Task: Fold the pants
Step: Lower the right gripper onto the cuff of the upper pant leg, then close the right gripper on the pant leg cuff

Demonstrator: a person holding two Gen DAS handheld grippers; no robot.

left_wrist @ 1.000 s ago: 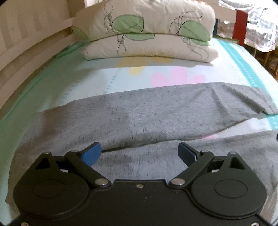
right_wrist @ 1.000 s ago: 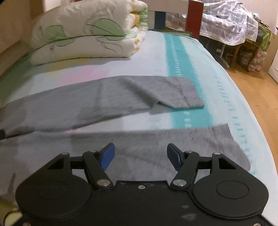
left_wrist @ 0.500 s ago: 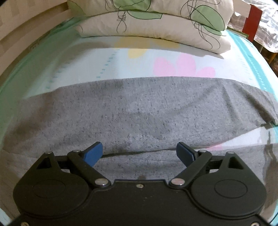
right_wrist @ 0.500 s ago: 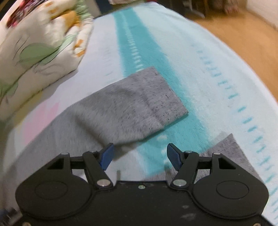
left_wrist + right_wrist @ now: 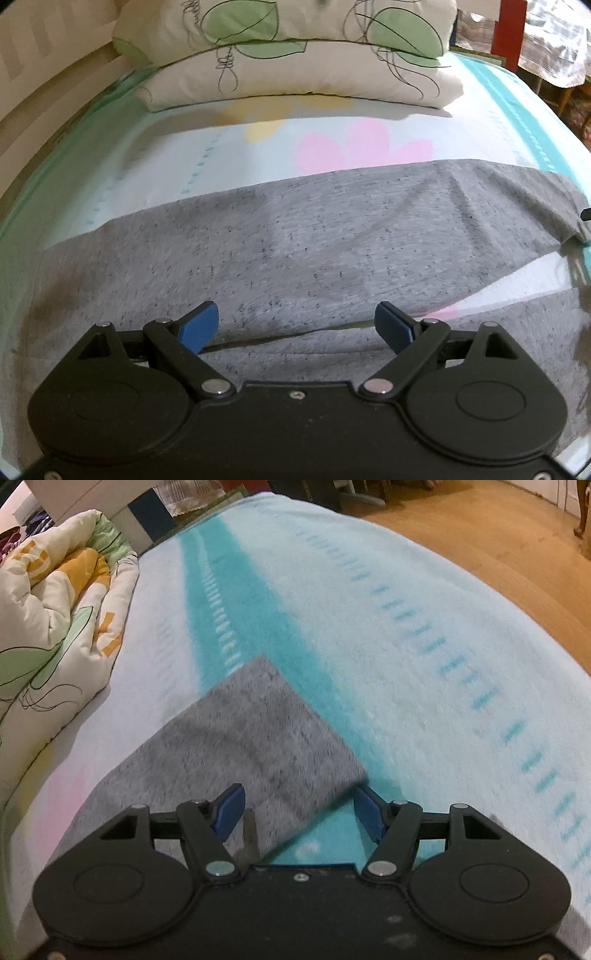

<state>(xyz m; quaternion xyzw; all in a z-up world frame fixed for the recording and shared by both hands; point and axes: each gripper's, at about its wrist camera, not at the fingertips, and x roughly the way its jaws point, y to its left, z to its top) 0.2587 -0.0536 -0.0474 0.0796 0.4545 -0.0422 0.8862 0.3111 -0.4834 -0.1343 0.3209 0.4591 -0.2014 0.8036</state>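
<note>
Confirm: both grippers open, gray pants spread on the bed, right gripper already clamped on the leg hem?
Not clamped. In the right wrist view the right gripper is open, its jaws apart over the hem of the pants. The left gripper is open too, and the pants lie on the bed.

Pants (image 5: 295,243) waist cut off, cuff blurred

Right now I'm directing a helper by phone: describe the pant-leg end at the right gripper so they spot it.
Start at the bed with its teal stripe. A grey pant leg runs across it; its squared end lies on that stripe, between the open right gripper fingers. It is the only plain grey cloth, unlike the leaf-printed quilt.
</note>
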